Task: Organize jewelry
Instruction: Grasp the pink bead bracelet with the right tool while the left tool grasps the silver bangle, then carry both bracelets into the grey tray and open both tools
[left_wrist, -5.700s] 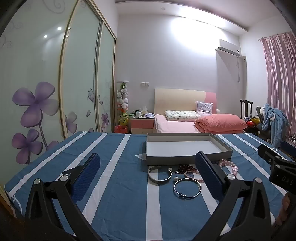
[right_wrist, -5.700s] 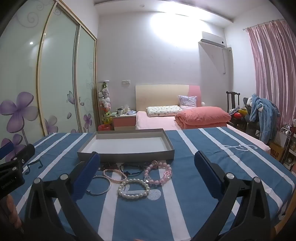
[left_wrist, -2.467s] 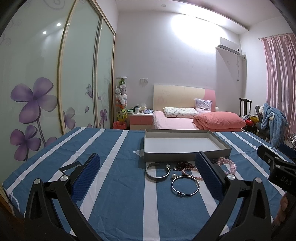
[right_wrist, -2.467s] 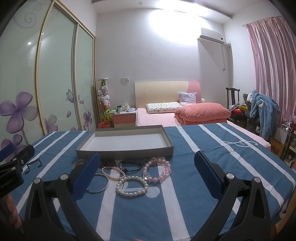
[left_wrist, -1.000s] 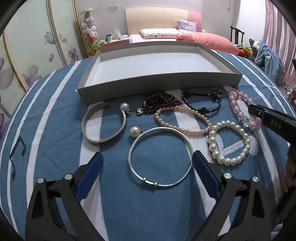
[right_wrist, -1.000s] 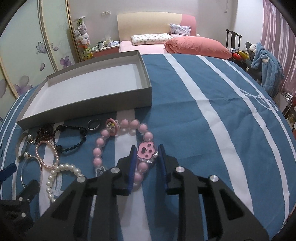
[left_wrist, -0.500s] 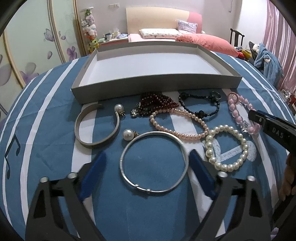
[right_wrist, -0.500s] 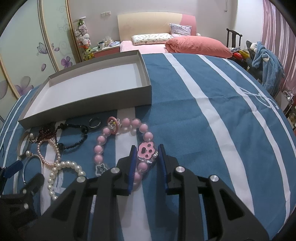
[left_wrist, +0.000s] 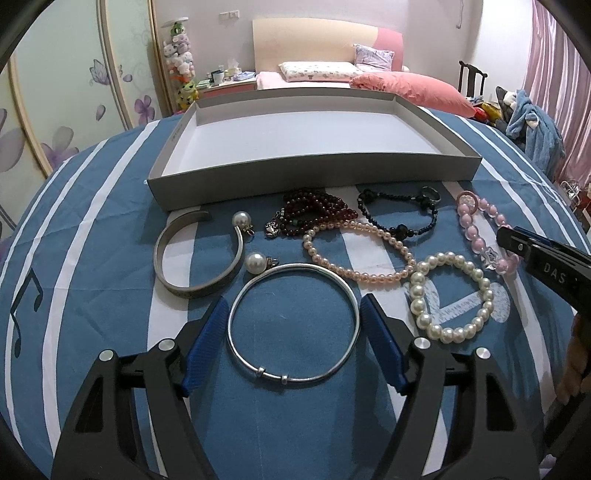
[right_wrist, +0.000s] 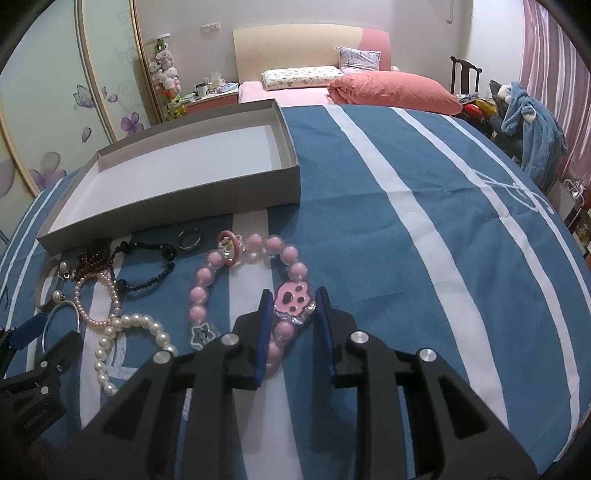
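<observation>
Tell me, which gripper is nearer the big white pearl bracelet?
Right, though not by much. The right gripper sits just beside the white pearl bracelet, on the pink bead bracelet; the left gripper brackets the silver bangle.

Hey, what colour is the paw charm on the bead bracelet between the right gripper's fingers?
Pink with black paw marks, on the paw charm, clearest in the right wrist view.

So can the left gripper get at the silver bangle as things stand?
Probably yes. The left gripper has its jaws on either side of the silver bangle, which lies flat on the striped cloth. They have just been closing, and nothing lies between them but the bangle; the pearl bracelet sits clear.
</observation>
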